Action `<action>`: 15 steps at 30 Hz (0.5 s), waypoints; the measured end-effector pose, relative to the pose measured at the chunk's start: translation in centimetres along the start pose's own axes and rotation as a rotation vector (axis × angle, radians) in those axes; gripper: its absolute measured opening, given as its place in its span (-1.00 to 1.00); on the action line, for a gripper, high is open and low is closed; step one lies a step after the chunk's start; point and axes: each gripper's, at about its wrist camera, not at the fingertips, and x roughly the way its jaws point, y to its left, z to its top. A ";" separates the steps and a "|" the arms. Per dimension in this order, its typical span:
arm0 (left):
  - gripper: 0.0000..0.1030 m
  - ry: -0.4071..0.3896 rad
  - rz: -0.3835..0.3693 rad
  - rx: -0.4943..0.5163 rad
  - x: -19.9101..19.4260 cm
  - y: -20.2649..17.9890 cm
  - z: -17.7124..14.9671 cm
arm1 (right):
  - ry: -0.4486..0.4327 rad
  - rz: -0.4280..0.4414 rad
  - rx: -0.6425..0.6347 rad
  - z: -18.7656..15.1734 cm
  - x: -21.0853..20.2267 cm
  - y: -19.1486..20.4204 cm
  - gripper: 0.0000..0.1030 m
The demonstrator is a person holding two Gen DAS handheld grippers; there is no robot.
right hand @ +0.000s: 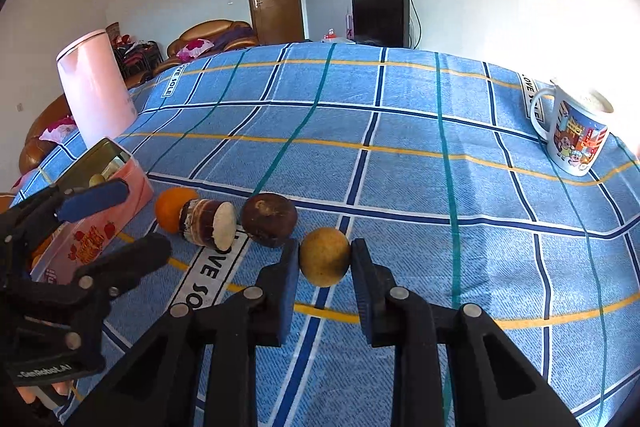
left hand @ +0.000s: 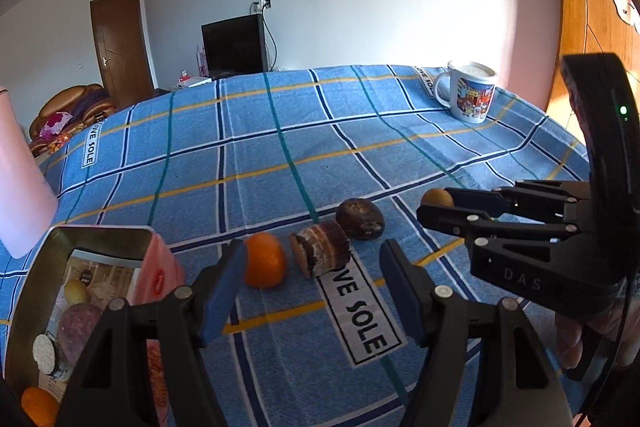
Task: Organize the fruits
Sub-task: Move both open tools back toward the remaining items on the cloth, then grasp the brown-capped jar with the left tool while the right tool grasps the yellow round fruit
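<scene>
On the blue checked cloth lie an orange [left hand: 265, 259] [right hand: 173, 207], a cut brown-and-white chunk [left hand: 321, 254] [right hand: 208, 222] and a dark round fruit [left hand: 360, 219] [right hand: 269, 213] in a row. My right gripper [right hand: 325, 257] is shut on a small yellow-brown fruit [right hand: 324, 256] [left hand: 438, 197] at the row's right end. My left gripper [left hand: 312, 279] is open and empty, just in front of the orange. A pink tin box [left hand: 158, 267] [right hand: 120, 195] at the left holds several fruits.
A pink kettle [right hand: 94, 95] [left hand: 20, 183] stands at the far left. A cartoon mug [left hand: 470, 91] [right hand: 576, 131] stands at the far right near the table edge. A wooden wardrobe is to the right.
</scene>
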 end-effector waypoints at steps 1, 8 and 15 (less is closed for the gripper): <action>0.22 0.016 -0.007 -0.002 0.5 -0.2 0.2 | -0.004 0.004 0.008 0.0 -0.1 -0.2 -0.47; -0.14 0.062 0.007 0.012 2.2 -1.0 0.9 | -0.024 0.008 0.016 0.0 -0.4 -0.3 -0.46; -0.14 0.087 0.101 0.056 3.3 -1.6 1.2 | -0.022 0.019 0.021 -0.1 -0.2 -0.4 -0.46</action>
